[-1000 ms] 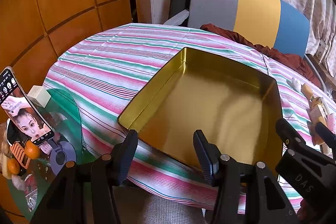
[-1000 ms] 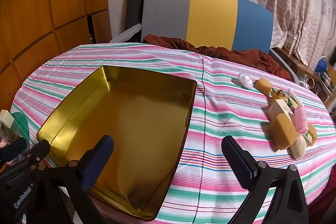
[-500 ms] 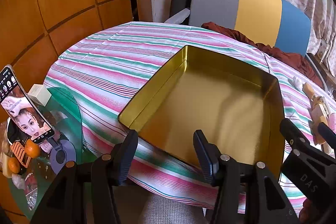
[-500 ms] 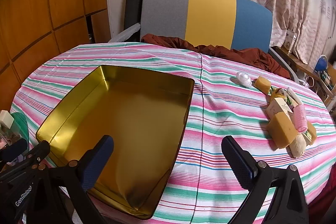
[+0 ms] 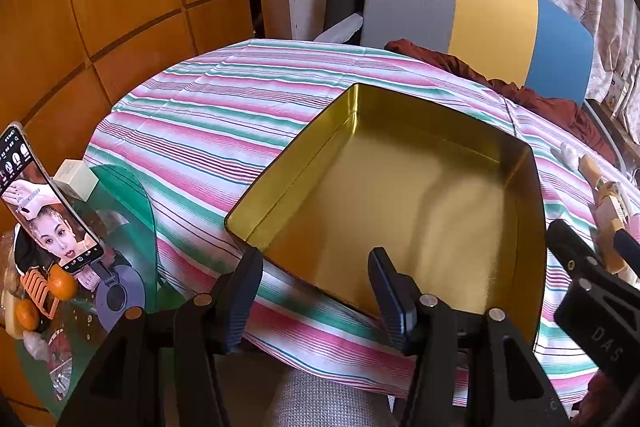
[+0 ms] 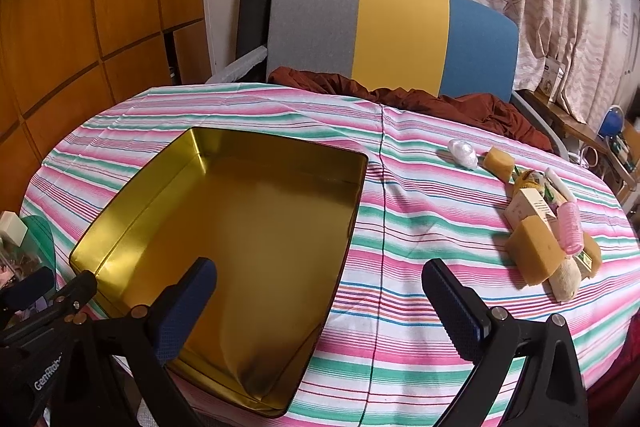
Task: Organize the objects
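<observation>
A round table (image 6: pixel 420 311) under a pink, green and white striped cloth is filling both views. A multicoloured chair back (image 6: pixel 392 35) with rust-red fabric (image 6: pixel 420 103) bunched at its base is standing at the table's far edge. A wide gold tin (image 6: pixel 240 227) is sitting on the table's left half, its inside bare.

The left tongs (image 5: pixel 316 287) are hovering over the near rim of the tin, jaws parted with nothing between them. The right tongs (image 6: pixel 324 303) are hanging wide open over the tin's right edge and the cloth beside it, also gripping nothing.

Well apart from the tin, toward the table's right side, a cluster of small things is lying: a large yellow sponge block (image 6: pixel 534 253), a small cream box (image 6: pixel 528 207) just behind it, a pink hair roller (image 6: pixel 570 229) resting across the pile, a smaller yellow sponge (image 6: pixel 499 163), and a clear plastic wad (image 6: pixel 462 153) at the far end. Left of the table, a phone (image 5: pixel 44 203) is standing propped on a holder.
</observation>
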`<state>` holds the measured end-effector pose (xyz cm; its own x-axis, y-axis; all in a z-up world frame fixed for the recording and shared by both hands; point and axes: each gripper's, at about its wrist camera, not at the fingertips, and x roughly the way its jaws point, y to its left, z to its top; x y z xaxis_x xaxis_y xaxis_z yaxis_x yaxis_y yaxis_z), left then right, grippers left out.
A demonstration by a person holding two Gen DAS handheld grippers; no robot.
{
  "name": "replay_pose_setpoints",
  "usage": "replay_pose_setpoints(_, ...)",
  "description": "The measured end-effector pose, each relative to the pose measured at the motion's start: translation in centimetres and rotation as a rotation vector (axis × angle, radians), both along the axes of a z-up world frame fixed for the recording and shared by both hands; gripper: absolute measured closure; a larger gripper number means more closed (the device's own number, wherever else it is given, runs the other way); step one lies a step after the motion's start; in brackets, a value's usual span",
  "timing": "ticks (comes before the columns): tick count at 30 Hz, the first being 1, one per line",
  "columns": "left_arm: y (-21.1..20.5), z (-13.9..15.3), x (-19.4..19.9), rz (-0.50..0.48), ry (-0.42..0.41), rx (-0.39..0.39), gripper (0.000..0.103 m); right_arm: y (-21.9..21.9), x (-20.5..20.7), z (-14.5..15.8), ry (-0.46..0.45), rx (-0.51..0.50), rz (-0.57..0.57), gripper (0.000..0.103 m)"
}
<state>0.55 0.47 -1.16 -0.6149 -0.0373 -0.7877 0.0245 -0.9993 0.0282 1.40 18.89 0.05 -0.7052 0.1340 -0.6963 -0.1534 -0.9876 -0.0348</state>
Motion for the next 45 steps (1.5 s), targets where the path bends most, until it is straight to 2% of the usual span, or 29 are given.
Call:
replay_pose_setpoints(4,0.3,-0.2,0.1,-0.012,-0.009,0.006,0.047,0.7,0.2,0.1,0.007,-0.014,-0.001,0.0)
replay_pose_setpoints(8,0.8,-0.5,0.2,-0.033,-0.024,0.033,0.047,1.9,1.1,0.7,0.069,-0.068,0.03,0.0)
replay_pose_setpoints(11,1.6,-0.7,0.6,-0.085,-0.032,0.068,0.047,2.7,1.4,0.3,0.04,-0.022,0.087,0.0)
replay_pose_setpoints(13,2.3,-0.7,1.1,-0.128,-0.024,0.098,0.047,3.9,1.9,-0.1,0.023,0.007,0.087,0.0)
replay_pose_setpoints(16,3.9,-0.5,2.0,-0.203,-0.005,0.11,0.047,7.5,2.9,-1.0,-0.016,-0.013,0.065,0.0)
replay_pose_setpoints(20,6.5,-0.6,3.3,-0.255,0.009,0.056,0.047,13.6,5.0,-1.7,-0.026,0.02,-0.01,0.0)
replay_pose_setpoints(24,8.1,-1.3,4.0,-0.309,-0.014,0.068,0.047,19.7,6.5,-2.3,-0.063,0.074,-0.059,0.0)
replay_pose_setpoints(27,9.8,-2.1,4.5,-0.337,-0.033,0.062,0.047,25.4,7.5,-2.9,-0.063,0.059,-0.134,0.0)
replay_pose_setpoints(29,11.2,-2.7,4.7,-0.357,-0.051,0.053,0.047,28.8,7.9,-3.2,-0.051,0.009,-0.156,0.007)
replay_pose_setpoints(31,12.3,-3.0,5.0,-0.367,-0.056,0.039,0.047,30.5,7.9,-3.5,-0.051,0.024,-0.135,0.014)
replay_pose_setpoints(34,14.2,-3.0,5.3,-0.395,-0.057,0.025,0.047,31.8,6.7,-4.7,-0.089,0.056,-0.056,0.021)
replay_pose_setpoints(35,14.5,-2.9,5.5,-0.401,-0.059,0.029,0.047,32.1,6.2,-5.2,-0.1,0.047,-0.03,0.023)
replay_pose_setpoints(37,15.4,-2.5,5.7,-0.417,-0.052,0.029,0.047,32.7,5.4,-6.0,-0.113,0.03,-0.008,0.035)
replay_pose_setpoints(39,16.0,-2.1,6.0,-0.433,-0.041,0.029,0.047,33.3,4.5,-6.9,-0.129,-0.021,0.005,0.038)
replay_pose_setpoints(42,17.2,-1.6,5.8,-0.47,-0.051,0.063,0.047,34.2,3.6,-8.6,-0.149,-0.073,-0.005,0.041)
replay_pose_setpoints(43,17.5,-1.5,5.8,-0.484,-0.063,0.085,0.047,34.3,3.6,-8.9,-0.149,-0.108,0.005,0.048)
replay_pose_setpoints(45,18.1,-1.5,5.5,-0.509,-0.089,0.133,0.047,33.9,3.8,-9.0,-0.156,-0.112,0.006,0.048)
